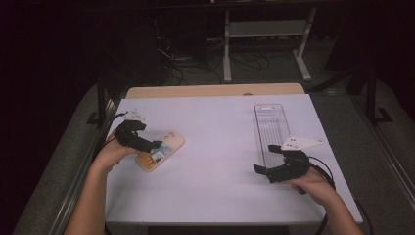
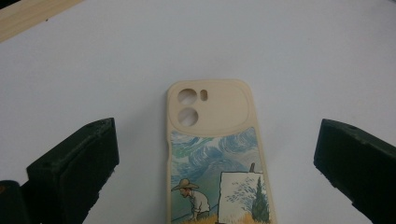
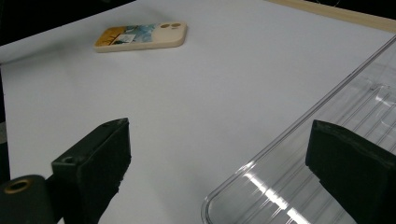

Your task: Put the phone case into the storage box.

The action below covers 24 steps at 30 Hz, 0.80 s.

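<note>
The white surface stands in a dark room, with cables and a metal frame behind it. A phone case with a painted picture lies flat on the surface near its left side, camera holes pointing away from the person. The left tongs hang over its near end with jaws spread wide, one at each side, probably so they can close on its long edges. The right tongs, also spread, wait beside the near end of a clear plastic tray, which seems the likely destination for the case.
</note>
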Motion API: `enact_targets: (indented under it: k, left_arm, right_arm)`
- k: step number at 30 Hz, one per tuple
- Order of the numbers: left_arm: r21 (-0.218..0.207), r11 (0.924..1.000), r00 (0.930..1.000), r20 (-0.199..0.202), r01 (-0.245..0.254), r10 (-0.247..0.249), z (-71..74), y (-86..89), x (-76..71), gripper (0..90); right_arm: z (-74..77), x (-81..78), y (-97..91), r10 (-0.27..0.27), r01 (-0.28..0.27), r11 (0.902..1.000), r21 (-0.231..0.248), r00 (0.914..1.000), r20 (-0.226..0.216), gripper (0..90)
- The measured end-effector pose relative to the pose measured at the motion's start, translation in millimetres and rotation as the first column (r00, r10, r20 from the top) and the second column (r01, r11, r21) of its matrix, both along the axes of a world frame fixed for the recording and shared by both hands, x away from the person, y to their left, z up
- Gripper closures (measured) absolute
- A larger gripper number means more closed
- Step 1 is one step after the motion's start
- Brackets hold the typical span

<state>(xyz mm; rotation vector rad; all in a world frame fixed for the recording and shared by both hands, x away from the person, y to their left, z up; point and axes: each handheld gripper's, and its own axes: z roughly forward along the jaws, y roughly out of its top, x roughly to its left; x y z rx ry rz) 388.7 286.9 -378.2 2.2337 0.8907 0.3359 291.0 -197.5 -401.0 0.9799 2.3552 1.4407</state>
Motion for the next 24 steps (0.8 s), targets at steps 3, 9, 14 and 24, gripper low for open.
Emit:
enact_targets:
  k: [3, 9, 14, 24]
  left_arm:
    - [-0.005, 0.9999, 0.9999, -0.003, -0.01, 0.009, -1.7, 0.2, -1.6, 0.0]
    - [0.003, 0.9999, 0.9999, -0.001, -0.011, 0.011, -4.4, 0.7, -4.1, 0.0]
    - [0.01, 0.9999, 0.9999, -0.004, -0.012, 0.012, -7.5, 1.1, -6.9, 0.0]
    - [0.017, 0.9998, 0.9999, -0.009, -0.012, 0.012, -14.4, 1.2, -10.6, 0.0]
  right_arm:
    - [0.0, 0.0, 0.1, 0.0, 0.0, 1.0, -0.001, 1.0, 0.001, 6.2]
    - [-0.1, 0.0, 0.1, 0.0, 0.0, 1.0, -0.001, 1.0, 0.002, 6.2]
    - [-0.1, 0.1, 0.1, 0.0, 0.0, 1.0, -0.002, 1.0, 0.002, 6.2]
    - [-0.1, -0.2, 0.1, 0.0, 0.0, 1.0, -0.002, 1.0, 0.002, 6.2]
